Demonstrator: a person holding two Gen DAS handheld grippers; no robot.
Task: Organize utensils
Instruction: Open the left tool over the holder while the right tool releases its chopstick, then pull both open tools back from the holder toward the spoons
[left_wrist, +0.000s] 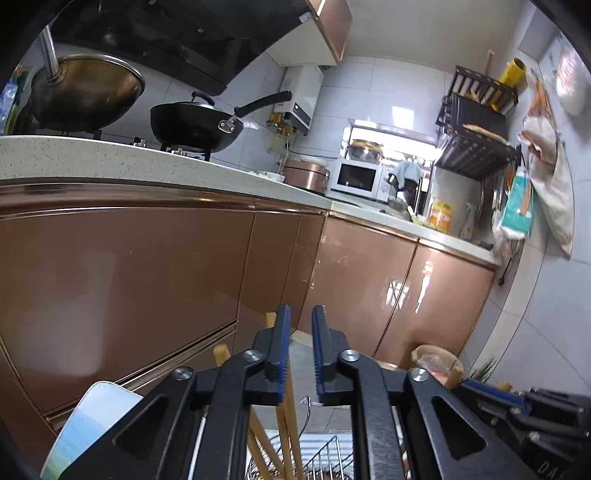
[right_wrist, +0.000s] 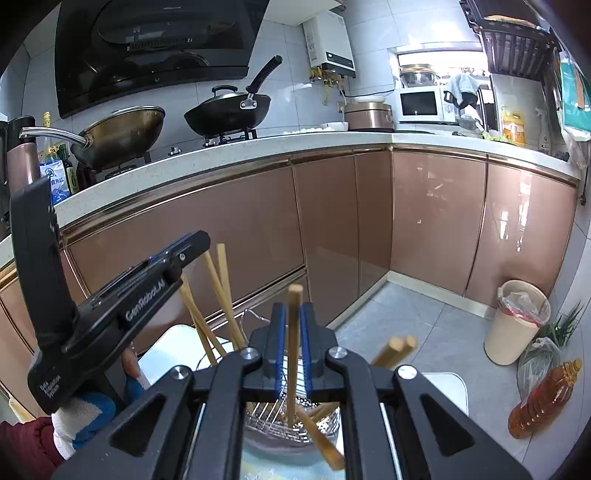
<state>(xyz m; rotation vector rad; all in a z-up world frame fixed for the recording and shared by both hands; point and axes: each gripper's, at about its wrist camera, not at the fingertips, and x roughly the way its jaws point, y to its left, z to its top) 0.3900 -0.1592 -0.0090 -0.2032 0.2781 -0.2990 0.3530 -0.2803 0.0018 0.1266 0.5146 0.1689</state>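
Standing at the bottom centre of its own view, the right gripper (right_wrist: 292, 325) pinches one upright wooden chopstick (right_wrist: 293, 343) between nearly closed blue pads. Its lower end reaches into the metal drainer basket (right_wrist: 295, 424) below. At the left of that frame, the left gripper (right_wrist: 192, 243), held by a gloved hand (right_wrist: 92, 410), shows a narrow gap holding nothing, beside more chopsticks (right_wrist: 221, 291) leaning from the basket.

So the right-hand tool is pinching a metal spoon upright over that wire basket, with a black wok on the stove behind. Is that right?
Not quite: the right gripper pinches a wooden chopstick, not a metal spoon, as the right wrist view shows. It does stand upright over the wire basket, with the black wok on the stove behind.
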